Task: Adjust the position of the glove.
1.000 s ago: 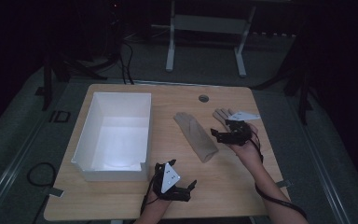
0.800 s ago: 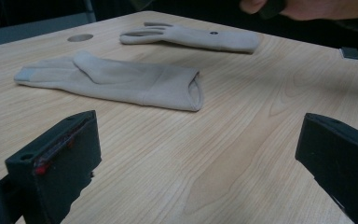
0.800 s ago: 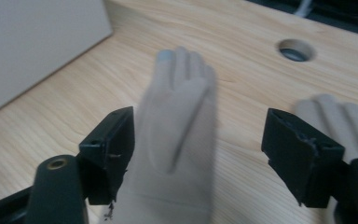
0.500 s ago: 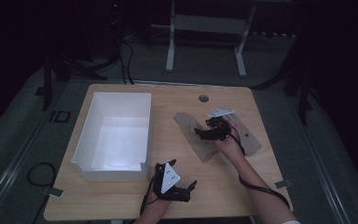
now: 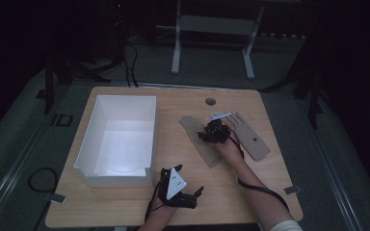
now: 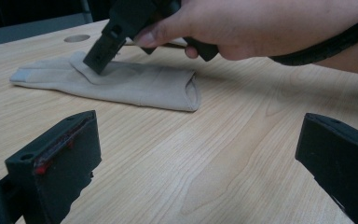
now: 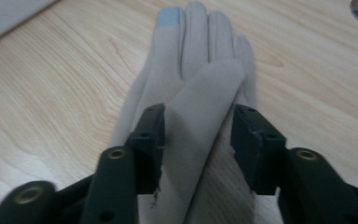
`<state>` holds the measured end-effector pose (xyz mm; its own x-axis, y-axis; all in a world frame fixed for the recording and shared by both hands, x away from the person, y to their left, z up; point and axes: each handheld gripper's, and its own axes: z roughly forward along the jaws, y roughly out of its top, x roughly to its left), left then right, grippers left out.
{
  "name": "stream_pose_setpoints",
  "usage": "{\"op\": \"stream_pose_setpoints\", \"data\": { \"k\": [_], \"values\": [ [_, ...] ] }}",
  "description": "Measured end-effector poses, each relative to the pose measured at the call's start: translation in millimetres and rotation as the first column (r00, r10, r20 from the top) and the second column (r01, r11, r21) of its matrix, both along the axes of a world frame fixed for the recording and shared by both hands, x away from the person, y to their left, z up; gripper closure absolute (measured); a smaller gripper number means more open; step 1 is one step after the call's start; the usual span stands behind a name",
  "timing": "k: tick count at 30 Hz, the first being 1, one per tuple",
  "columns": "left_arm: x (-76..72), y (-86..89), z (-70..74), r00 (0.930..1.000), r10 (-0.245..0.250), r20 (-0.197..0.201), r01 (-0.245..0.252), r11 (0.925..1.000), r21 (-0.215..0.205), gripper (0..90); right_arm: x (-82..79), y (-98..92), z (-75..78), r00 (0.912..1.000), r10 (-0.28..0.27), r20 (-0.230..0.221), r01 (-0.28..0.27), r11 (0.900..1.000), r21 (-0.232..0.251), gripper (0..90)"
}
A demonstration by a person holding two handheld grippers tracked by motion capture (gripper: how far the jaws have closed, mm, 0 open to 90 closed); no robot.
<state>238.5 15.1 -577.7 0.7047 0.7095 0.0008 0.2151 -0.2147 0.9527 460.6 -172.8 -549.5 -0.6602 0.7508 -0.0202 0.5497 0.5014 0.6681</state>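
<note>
Right tongs (image 7: 196, 140), closing, straddle the beige glove's (image 7: 200, 88) thumb.

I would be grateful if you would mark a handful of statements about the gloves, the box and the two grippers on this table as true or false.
1. Two beige gloves lie on the table: the left glove and the right glove. True.
2. The right gripper has its jaws on either side of the left glove's thumb. True; they have just been closing.
3. The left gripper holds a glove. False: its jaws stand wide apart over bare wood.
4. A glove lies inside the white box. False: both gloves lie on the table, to the box's right in the high view.
5. One fingertip of the left glove is blue-grey. True.
</note>
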Motion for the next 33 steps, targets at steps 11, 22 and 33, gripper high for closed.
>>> {"op": "stream_pose_setpoints", "data": {
  "k": [11, 22, 33],
  "values": [
    [0.4, -0.2, 0.1, 1.0000, 0.000, -0.003, 0.000, 1.0000, 0.005, 0.4, -2.4, 1.6, -9.0, 0.9995, 0.031, -0.003, -0.031, 1.000, 0.000, 75.8],
    [0.3, -0.7, 0.1, 1.0000, 0.000, -0.001, 0.000, 1.0000, 0.009, 0.4, -18.4, 4.9, 9.0, 0.9965, -0.082, -0.019, 0.083, 0.991, 0.104, 80.8],
    [-0.6, -1.8, 0.2, 1.0000, 0.005, 0.007, -0.006, 0.9999, 0.014, 0.4, -51.2, 0.4, 49.8, 0.9787, -0.195, 0.063, 0.181, 0.966, 0.184, 80.8]
  ]
}}
